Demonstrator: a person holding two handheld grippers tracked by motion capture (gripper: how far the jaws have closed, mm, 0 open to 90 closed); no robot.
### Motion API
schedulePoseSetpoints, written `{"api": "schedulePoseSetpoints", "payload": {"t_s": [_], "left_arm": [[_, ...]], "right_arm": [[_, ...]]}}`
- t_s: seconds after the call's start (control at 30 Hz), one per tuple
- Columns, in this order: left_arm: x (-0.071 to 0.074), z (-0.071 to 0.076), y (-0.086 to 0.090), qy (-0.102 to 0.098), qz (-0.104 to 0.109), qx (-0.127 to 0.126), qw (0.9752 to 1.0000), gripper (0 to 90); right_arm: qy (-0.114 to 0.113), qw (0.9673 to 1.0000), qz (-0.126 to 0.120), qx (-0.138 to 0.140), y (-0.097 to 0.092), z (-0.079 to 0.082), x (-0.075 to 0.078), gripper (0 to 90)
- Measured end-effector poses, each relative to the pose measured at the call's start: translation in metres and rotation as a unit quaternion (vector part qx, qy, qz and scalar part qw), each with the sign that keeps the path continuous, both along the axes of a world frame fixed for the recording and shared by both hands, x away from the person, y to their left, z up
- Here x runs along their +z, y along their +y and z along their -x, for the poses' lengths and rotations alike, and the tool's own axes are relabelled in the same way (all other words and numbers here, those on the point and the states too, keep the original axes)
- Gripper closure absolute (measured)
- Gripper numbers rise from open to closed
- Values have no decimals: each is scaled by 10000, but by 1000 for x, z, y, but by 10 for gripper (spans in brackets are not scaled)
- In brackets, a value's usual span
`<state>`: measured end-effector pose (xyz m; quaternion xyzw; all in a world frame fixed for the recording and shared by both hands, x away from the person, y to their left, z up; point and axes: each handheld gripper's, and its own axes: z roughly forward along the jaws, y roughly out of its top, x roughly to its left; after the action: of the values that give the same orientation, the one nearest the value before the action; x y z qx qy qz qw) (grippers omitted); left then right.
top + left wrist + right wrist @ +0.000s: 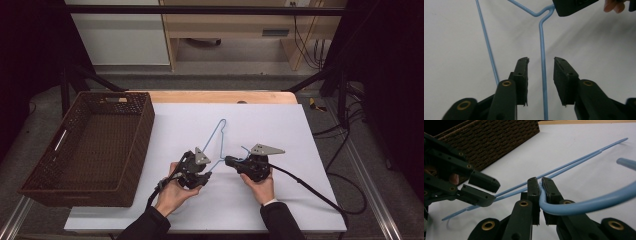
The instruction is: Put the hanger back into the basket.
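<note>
- At the far left of the high view, a dark brown woven basket [87, 145] is sitting on the bench [280, 125], whose top is covered by a pale sheet.
- Just right of the basket, the person's left hand [172, 192] is holding the left tool [206, 176]. In the left gripper view its pads [522, 80] are standing apart, with one straight blue wire running up the gap between them and touching neither.
- In the middle of the bench, a thin blue wire clothes hanger [218, 142] is lying folded narrow, its long loop pointing away from the person. Both tools are meeting it at its near end.
- To the right, the right hand [260, 187] is holding the right tool [227, 161]. In the right gripper view this tool is clamped together on the hanger at the bend where the hook begins, the blue wire squeezed between the pads.
- The hanger is probably light and springy, with a smooth coating that may slip or swivel in a pinch. Its thin wire is likely to flex if held far out. The best hold looks to be near the neck, where the wires meet.
</note>
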<state>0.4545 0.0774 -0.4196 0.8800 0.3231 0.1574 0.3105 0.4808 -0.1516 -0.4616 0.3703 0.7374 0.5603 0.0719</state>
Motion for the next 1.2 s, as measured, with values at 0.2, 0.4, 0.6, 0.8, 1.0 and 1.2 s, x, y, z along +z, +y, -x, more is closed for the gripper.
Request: {"api": "schedulePoseSetpoints", "payload": {"t_s": [0.2,0.4,0.6,0.8,1.0,1.2], "left_arm": [[-11,-8,-7,257,-200,-83,9994,605],[-18,-9,-13,229,-278,-129,9993,750],[-21,-7,-14,103,-211,-38,9997,851],[-20,-5,-12,56,-141,67,9999,865],[-14,-4,-7,8,-32,91,10000,868],[-1,-3,3,-65,129,115,9998,869]], "right_arm": [[6,10000,20,3,0,0,0,856],[15,10000,29,7,0,1,1,855],[-22,10000,58,-8,-1,1,1,854],[-65,9999,84,-55,0,3,2,832],[-197,9996,158,-135,-4,6,9,686],[-295,9990,295,-131,-8,11,14,545]]}}
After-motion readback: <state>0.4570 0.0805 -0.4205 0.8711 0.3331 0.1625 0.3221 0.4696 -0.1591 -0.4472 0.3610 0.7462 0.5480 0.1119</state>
